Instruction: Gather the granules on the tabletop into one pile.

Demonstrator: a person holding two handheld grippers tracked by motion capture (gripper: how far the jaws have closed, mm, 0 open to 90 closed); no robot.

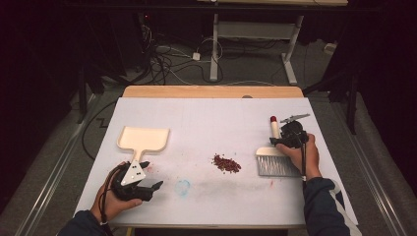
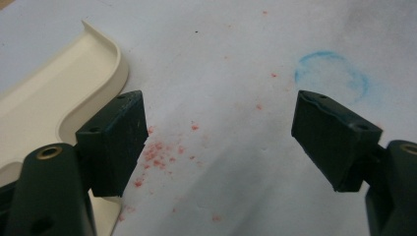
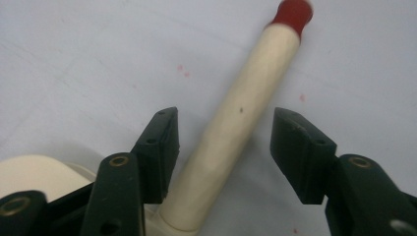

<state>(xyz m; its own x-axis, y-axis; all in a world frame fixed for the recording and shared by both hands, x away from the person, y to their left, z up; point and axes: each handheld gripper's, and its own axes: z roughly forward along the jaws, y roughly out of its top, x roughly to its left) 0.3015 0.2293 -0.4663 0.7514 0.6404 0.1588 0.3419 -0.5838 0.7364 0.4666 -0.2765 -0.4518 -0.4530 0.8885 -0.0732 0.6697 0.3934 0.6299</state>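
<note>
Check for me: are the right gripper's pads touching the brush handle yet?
Apart. The right gripper view shows the right gripper open astride the brush handle, with bare table visible between the handle and each pad.

Dustpan [image 1: 143, 139] lies left on worktop [image 1: 211, 113], brush [image 1: 275, 155] right, crumb pile [image 1: 226, 163] between them, nearer brush; the brush handle points away from the person.

The left tool [image 1: 156, 186] is black, with a pale grey three-cornered plate on top dotted with small dark screw holes, and a black cable loops from its body round the hand. Seen from the left gripper view, its jaws end in blocky dark pads with small screw holes, on arms bearing brass-ringed holes. The right tool [image 1: 282, 140] is black too, with a grey plate and a black cable. Both sleeves are dark blue; the right one carries a white stripe.
</note>
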